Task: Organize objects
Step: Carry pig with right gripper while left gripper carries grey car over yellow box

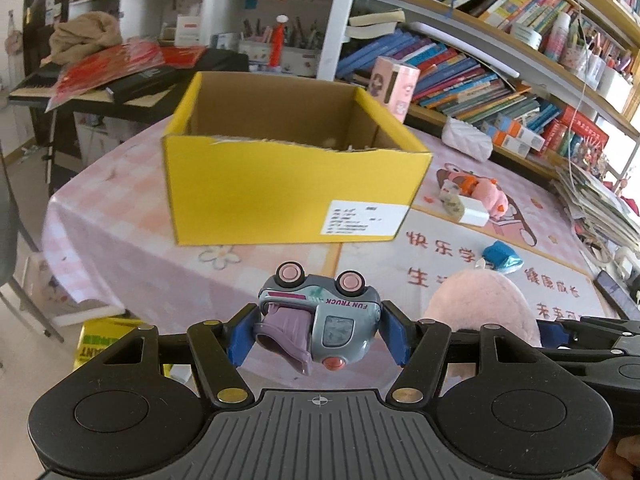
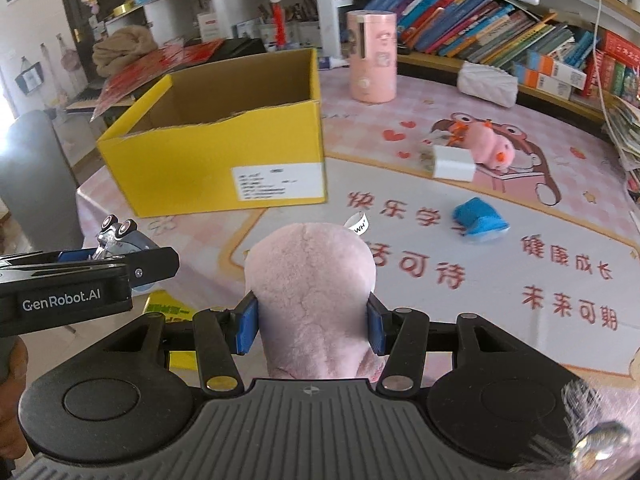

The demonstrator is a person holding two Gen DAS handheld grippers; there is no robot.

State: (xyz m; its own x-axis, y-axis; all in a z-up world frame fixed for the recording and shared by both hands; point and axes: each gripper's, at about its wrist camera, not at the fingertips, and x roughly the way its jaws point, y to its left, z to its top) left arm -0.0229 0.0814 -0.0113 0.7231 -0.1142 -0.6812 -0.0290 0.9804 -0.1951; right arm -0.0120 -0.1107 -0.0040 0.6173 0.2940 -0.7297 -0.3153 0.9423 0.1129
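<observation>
My left gripper [image 1: 318, 336] is shut on a grey toy truck [image 1: 320, 316] with pink wheels, held upside down above the table's near edge. The right gripper [image 2: 312, 322] is shut on a pink plush toy [image 2: 310, 280], its blue pads pressing into both sides. An open yellow cardboard box [image 1: 288, 184] stands ahead of both grippers, seen further left as the box [image 2: 224, 152] in the right wrist view. In that view the left gripper [image 2: 86, 256] shows with the truck [image 2: 120, 236]; the plush [image 1: 480, 308] appears at the right of the left wrist view.
On the pink table mat [image 2: 440, 240] lie a blue packet [image 2: 478, 220], a white charger block [image 2: 454, 164] and a small pink plush [image 2: 490, 146]. A pink cylinder [image 2: 372, 56] and a white pouch [image 2: 488, 82] stand by bookshelves [image 2: 500, 36]. A cluttered desk [image 1: 120, 80] lies behind the box.
</observation>
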